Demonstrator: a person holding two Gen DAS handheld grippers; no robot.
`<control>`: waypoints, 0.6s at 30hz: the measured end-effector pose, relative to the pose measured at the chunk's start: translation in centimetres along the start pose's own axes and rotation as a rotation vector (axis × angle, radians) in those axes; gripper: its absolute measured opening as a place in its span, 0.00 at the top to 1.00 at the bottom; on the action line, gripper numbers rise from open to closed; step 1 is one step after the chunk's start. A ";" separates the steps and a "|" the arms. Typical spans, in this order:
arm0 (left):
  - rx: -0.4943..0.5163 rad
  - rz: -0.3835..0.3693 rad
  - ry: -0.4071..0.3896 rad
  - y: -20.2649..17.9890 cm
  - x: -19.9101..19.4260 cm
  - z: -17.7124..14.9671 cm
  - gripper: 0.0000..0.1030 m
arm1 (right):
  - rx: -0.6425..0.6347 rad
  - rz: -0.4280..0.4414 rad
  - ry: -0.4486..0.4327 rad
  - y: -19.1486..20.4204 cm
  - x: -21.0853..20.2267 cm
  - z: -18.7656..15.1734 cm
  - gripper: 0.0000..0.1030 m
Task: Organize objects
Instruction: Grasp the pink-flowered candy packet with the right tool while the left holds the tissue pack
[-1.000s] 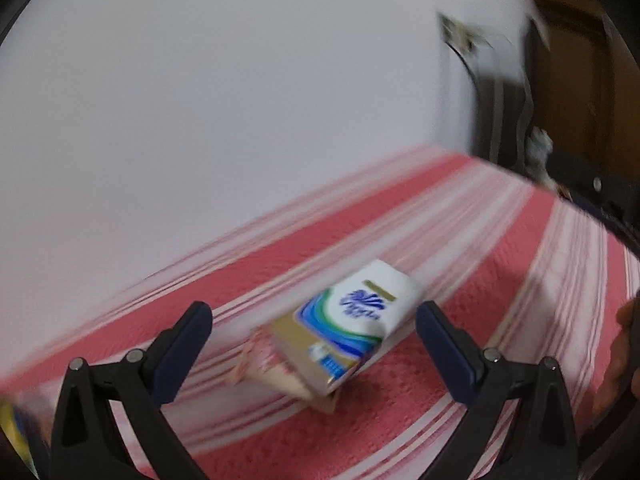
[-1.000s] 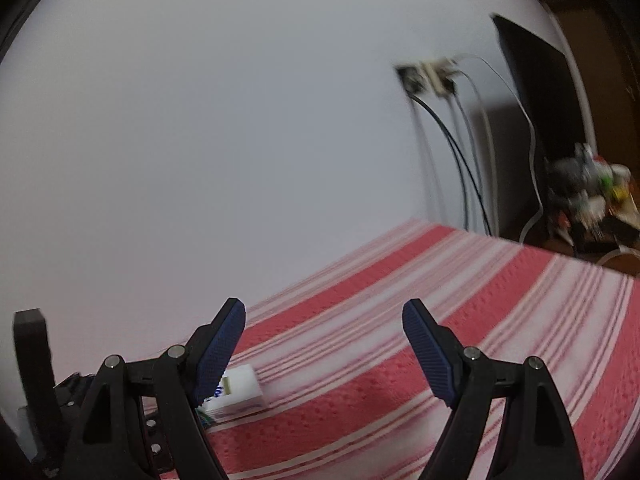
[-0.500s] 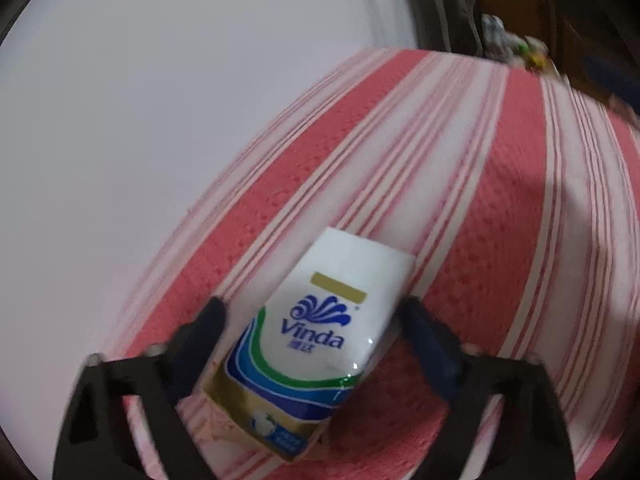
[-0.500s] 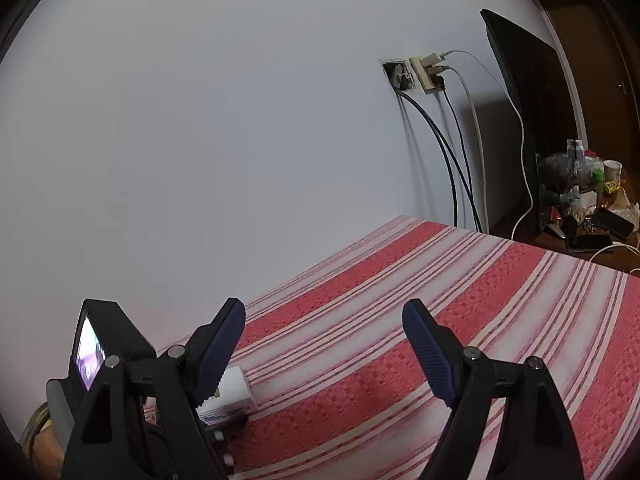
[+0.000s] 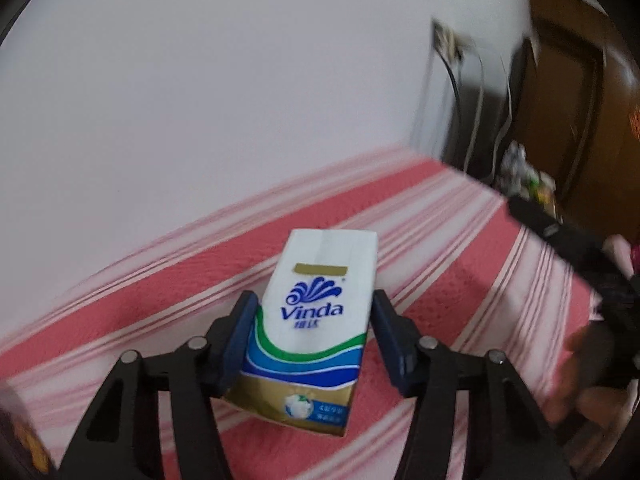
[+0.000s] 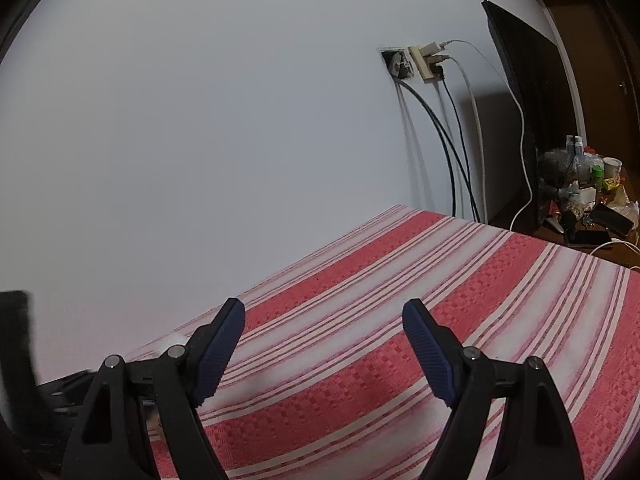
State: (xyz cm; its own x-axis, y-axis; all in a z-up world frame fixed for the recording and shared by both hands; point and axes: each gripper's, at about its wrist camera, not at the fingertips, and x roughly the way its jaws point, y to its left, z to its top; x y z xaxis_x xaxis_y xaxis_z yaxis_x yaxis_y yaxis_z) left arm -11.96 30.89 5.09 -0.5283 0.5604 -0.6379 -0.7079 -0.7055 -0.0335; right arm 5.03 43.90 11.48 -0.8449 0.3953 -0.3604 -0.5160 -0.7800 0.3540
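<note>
Soft, even indoor light fills both views, with the white wall [image 6: 220,120] bright and free of glare. The left wrist view is smeared by motion: the wall socket [image 5: 446,40] and the striped bedspread [image 5: 460,264] streak, while the tissue pack [image 5: 316,320] stays fairly crisp. The right wrist view is sharp; cables [image 6: 452,152] below its socket [image 6: 412,62] cast faint shadows on the wall. Fisheye bending curves the stripes, and dark vignette rings every corner.
</note>
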 end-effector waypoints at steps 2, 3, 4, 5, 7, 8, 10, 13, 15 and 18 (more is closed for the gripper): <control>-0.052 0.043 -0.041 1.1 -2.8 -0.8 0.44 | -0.012 0.038 0.021 0.4 0.3 -0.2 0.20; -0.083 0.067 -0.060 1.8 -4.1 -1.4 0.44 | -0.022 0.069 0.036 0.7 0.5 -0.4 0.20; -0.110 0.082 -0.075 2.3 -5.1 -1.9 0.44 | -0.037 0.100 0.053 1.2 0.7 -0.6 0.20; -0.149 0.094 -0.094 3.0 -6.5 -2.6 0.44 | -0.068 0.143 0.078 2.0 1.0 -1.0 0.20; -0.183 0.128 -0.116 2.9 -7.7 -3.2 0.44 | -0.123 0.213 0.130 3.4 1.6 -1.6 0.20; -0.187 0.158 -0.126 3.0 -8.6 -3.7 0.44 | -0.149 0.269 0.182 4.4 2.2 -2.1 0.20; -0.166 0.227 -0.157 2.9 -10.2 -4.9 0.44 | -0.157 0.350 0.259 5.9 3.0 -2.8 0.20; -0.166 0.287 -0.186 3.5 -12.6 -6.3 0.44 | -0.242 0.436 0.373 9.2 4.4 -3.8 0.20; -0.197 0.291 -0.186 4.3 -13.5 -6.9 0.44 | -0.378 0.450 0.405 12.0 5.1 -4.5 0.20; -0.213 0.312 -0.177 5.5 -14.8 -7.7 0.44 | -0.504 0.471 0.480 15.1 6.7 -5.7 0.20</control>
State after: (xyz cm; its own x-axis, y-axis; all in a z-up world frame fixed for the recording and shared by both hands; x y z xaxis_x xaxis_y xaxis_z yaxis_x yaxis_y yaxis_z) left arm -4.44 15.34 8.44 -0.7873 0.3586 -0.5015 -0.3984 -0.9167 -0.0301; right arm -7.64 32.01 9.48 -0.7452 -0.1867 -0.6402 0.0973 -0.9802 0.1726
